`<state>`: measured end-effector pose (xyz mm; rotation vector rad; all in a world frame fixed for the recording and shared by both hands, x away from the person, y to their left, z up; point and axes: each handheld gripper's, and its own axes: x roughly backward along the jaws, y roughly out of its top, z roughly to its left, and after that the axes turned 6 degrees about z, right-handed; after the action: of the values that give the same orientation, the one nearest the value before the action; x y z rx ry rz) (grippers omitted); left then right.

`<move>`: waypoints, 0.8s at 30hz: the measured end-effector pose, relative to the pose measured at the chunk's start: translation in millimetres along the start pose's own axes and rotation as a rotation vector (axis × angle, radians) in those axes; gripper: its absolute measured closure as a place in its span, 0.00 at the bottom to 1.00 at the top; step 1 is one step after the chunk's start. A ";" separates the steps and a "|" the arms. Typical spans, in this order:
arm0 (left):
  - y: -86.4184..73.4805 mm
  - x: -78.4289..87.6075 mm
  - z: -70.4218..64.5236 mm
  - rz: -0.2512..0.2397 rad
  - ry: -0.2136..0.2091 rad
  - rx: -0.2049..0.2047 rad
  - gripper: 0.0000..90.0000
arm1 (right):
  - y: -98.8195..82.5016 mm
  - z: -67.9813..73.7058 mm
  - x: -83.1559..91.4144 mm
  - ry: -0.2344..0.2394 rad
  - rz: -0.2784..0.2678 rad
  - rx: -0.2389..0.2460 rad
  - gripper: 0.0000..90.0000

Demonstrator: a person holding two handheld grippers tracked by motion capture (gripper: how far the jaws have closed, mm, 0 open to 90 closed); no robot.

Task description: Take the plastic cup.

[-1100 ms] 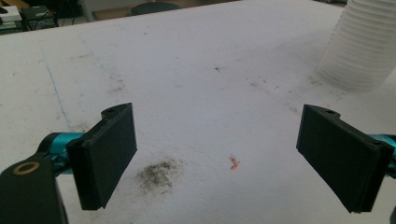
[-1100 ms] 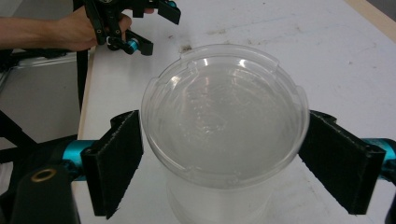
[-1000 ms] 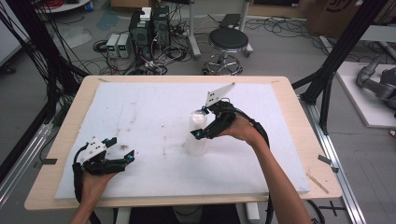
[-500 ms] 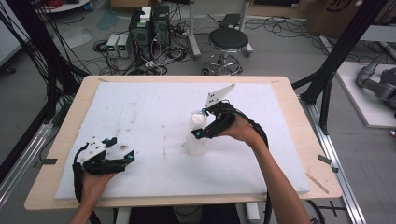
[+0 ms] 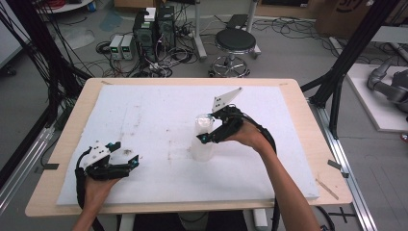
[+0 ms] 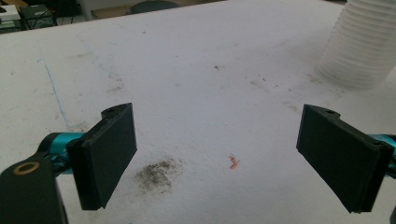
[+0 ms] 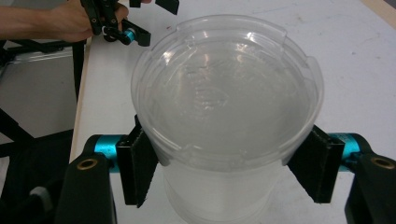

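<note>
Cup stack: clear ribbed plastic, upright near the middle of the white table cover, right of centre. I can't read any brand, label or writing on it or on either tool. Right gripper sits at the stack's top; in the right gripper view its jaws stand one on each side of the top cup's rim, pads touching the wall just under the rim, so I read it as clamped on the stack. Left gripper rests low at the near-left of the cover, well apart from the stack. Its jaws are spread wide with nothing between them, just a dark smudge and a small red fleck on the cover below. The stack's ribbed base shows at the left gripper view's upper right.
</note>
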<state>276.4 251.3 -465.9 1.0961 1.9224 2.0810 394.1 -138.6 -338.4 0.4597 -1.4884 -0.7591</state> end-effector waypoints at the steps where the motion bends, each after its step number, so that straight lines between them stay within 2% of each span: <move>1: 0.0 -0.1 -0.1 0.000 0.000 0.000 0.13 | 0.0 0.1 0.3 0.002 -0.002 -0.002 0.36; 24: 0.3 -0.6 -0.1 0.004 0.001 -0.002 0.13 | 0.6 1.1 5.0 -0.003 -0.012 -0.007 0.38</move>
<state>276.8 250.9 -465.9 1.1003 1.9200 2.0853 392.7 -141.5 -334.3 0.4623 -1.4863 -0.7744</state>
